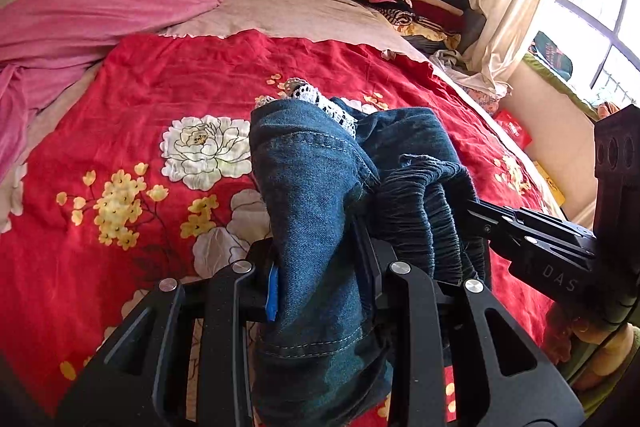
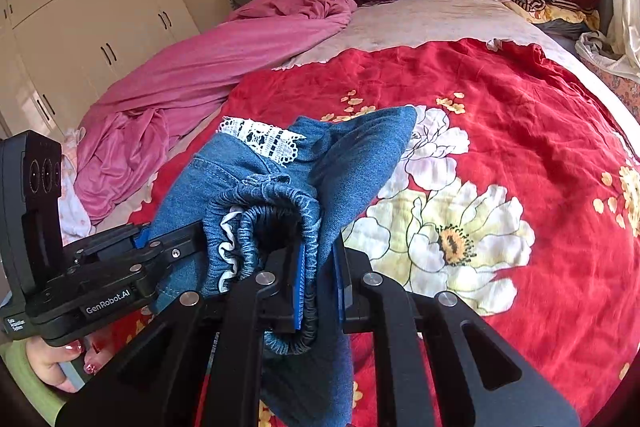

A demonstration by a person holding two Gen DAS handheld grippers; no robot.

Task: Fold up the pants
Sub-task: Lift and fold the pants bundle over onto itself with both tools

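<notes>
Mid-fold: denim pants (image 1: 320, 195) bunched above the bed (image 1: 140, 87), left hand-held gripper (image 1: 320, 267) and right hand-held gripper (image 2: 318, 267) each clamped on cloth. Next, probably: spread apart, lay flat, smooth.

I note the blue denim pants (image 1: 320, 187): coarse woven cotton, matt, with a ribbed, gathered elastic waistband (image 2: 276, 203) and a white openwork lace trim (image 2: 264, 137). My left tool (image 1: 320, 287) and right tool (image 2: 320, 287) are matt black plastic with shiny metal pivot pins. The red floral quilt (image 1: 180, 75) is soft, wrinkled cloth. The cream wardrobe doors (image 2: 92, 27) look smooth and faintly glossy.
</notes>
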